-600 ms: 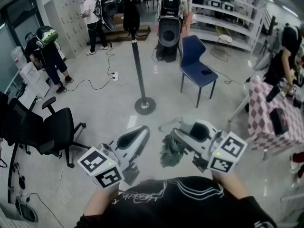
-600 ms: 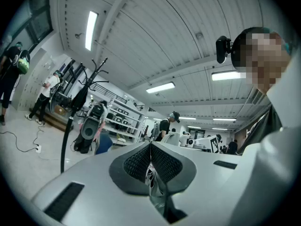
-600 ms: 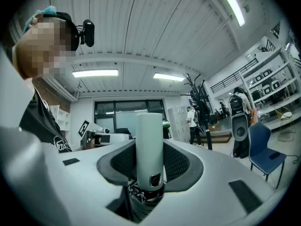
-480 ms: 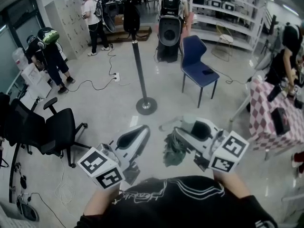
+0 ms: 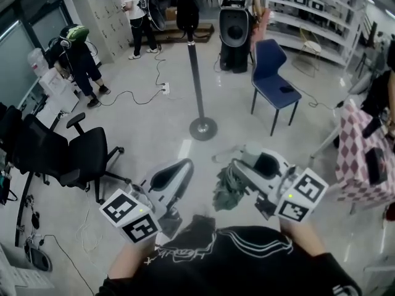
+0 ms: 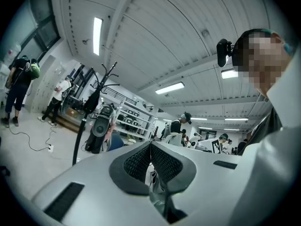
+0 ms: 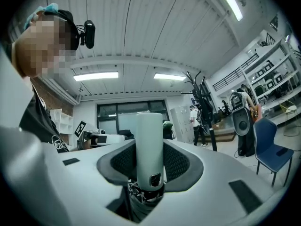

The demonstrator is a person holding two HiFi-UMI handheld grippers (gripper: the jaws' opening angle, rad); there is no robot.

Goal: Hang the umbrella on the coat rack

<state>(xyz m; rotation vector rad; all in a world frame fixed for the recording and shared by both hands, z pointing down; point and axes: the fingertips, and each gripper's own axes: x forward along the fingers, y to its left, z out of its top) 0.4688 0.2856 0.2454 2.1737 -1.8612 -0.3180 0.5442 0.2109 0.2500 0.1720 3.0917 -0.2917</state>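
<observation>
The umbrella (image 5: 227, 189) is folded, its grey-green cloth bunched loosely and hanging beside the right gripper (image 5: 247, 165). In the right gripper view its smooth white handle (image 7: 149, 145) stands upright between the jaws, and the pads press on it from both sides. The left gripper (image 5: 176, 174) is just beside it, with its jaws together on nothing.

The rack (image 5: 196, 73) stands well apart across bare floor, a dark pole on a round base (image 5: 203, 128). A dark coat (image 5: 187, 11) already hangs at its top. A blue chair (image 5: 274, 85) stands to its right and a black office chair (image 5: 92, 159) nearer on the left. A cable (image 5: 133, 97) trails over the floor left of the pole.
</observation>
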